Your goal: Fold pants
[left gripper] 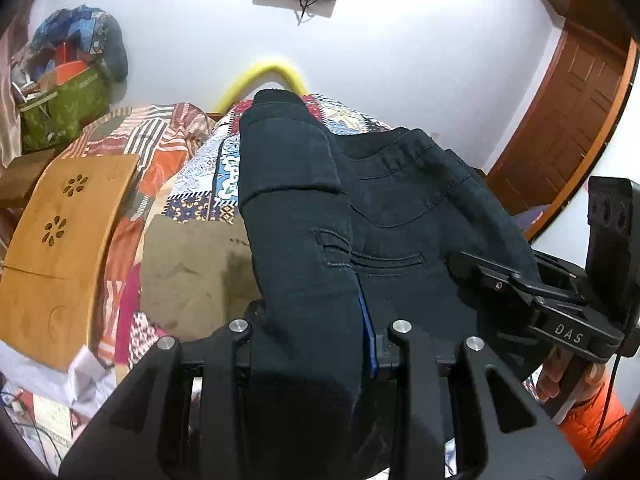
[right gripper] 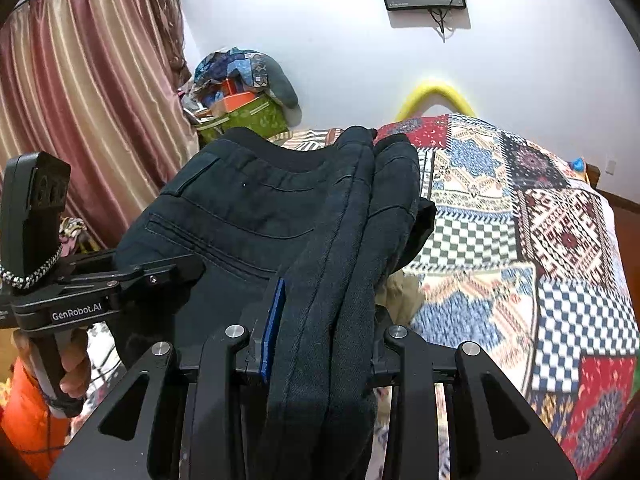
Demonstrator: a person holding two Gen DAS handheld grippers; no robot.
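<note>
Pants lifted over bed, both my grippers clamped.
Dark pants (left gripper: pixel 304 208) span between left gripper (left gripper: pixel 312 344) and right gripper (right gripper: pixel 320 340); folded bundle's long axis runs toward the patchwork bed's (right gripper: pixel 520 220) far edge.

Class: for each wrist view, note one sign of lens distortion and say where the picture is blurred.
Left wrist view: the brown wooden door bows into a curve; the bottom-left clutter is soft. Right wrist view: the striped pink curtain bends round the dark corner; the patchwork quilt smears near the bottom.

I see dark navy pants (left gripper: pixel 304 200), a multicoloured patchwork bedspread (right gripper: pixel 520 216) at three o'clock, and striped pink-gold curtains (right gripper: pixel 80 92) at ten.
</note>
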